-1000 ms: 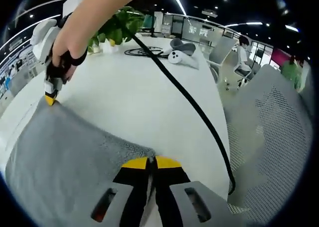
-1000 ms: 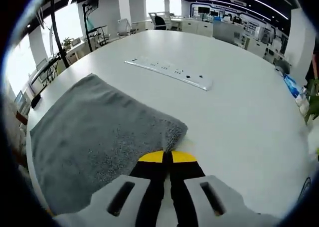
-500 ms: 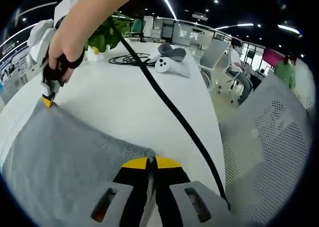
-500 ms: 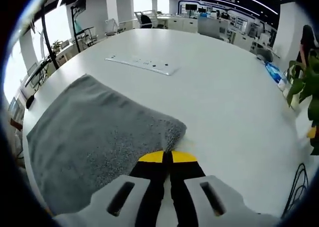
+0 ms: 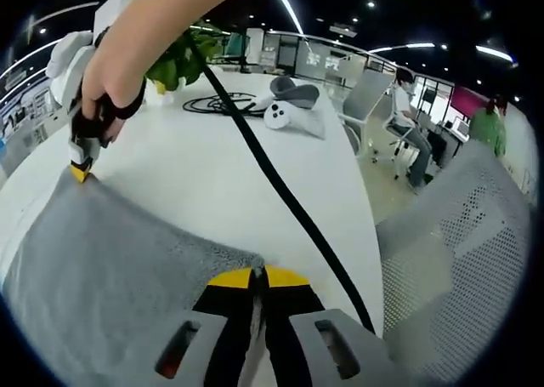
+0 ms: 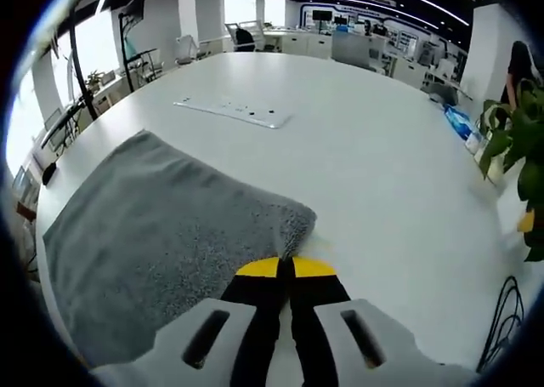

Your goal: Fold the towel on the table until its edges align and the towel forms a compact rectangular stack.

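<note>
The gray towel [image 6: 161, 225] lies flat on the white table [image 6: 382, 166]. The left gripper [image 5: 257, 276] pinches one corner and the right gripper [image 6: 285, 266] pinches another. The fold seems to be just starting; next, both should lift and carry their corners across to the far edge

The towel [image 6: 161, 225] is soft grey cloth with a fuzzy, bumpy look, like a bath towel. The table [image 6: 382, 166] is white, smooth and a little shiny. The left gripper [image 5: 257, 276] and the right gripper [image 6: 285, 268] look like hard plastic, with matt black jaws, yellow tips and pale grey bodies. The cable [image 5: 280, 191] is black and smooth, maybe rubber. The chair [image 5: 459, 251] has a grey mesh back full of tiny holes.
</note>
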`<state>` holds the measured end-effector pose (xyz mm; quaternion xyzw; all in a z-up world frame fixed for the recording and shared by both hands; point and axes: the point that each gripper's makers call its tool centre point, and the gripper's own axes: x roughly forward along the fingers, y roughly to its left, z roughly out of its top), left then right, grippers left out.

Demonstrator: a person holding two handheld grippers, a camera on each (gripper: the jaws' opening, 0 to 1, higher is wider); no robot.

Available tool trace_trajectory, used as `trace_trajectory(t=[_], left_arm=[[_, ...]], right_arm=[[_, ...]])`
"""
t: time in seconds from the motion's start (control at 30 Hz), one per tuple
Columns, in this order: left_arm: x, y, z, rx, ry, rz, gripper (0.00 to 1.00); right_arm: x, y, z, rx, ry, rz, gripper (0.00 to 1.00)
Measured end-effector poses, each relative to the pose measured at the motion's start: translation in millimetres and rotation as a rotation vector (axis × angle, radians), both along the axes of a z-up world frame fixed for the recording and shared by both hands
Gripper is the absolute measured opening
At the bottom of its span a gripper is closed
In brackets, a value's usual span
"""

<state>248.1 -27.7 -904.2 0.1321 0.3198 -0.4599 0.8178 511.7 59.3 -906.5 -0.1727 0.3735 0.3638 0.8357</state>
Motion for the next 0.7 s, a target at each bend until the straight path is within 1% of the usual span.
trace_trajectory(t=[0.2,0.4,0.7], left_arm=[[0.5,-2,1.2,-0.011,0.001,0.002,0.04],[0.7,1,11.0,-0.03,-0.01,0.015,0.04],[0.3,13,35.5,-0.071,-0.042,0.051,0.04]], right_arm=[[0,-4,1.4,0.016,0.005,-0.016,0.0],[-1,-2,11.1,0.038,0.005,-0.026,0.0],[-2,3,31.8,0.082,0.01,-0.043,0.0]])
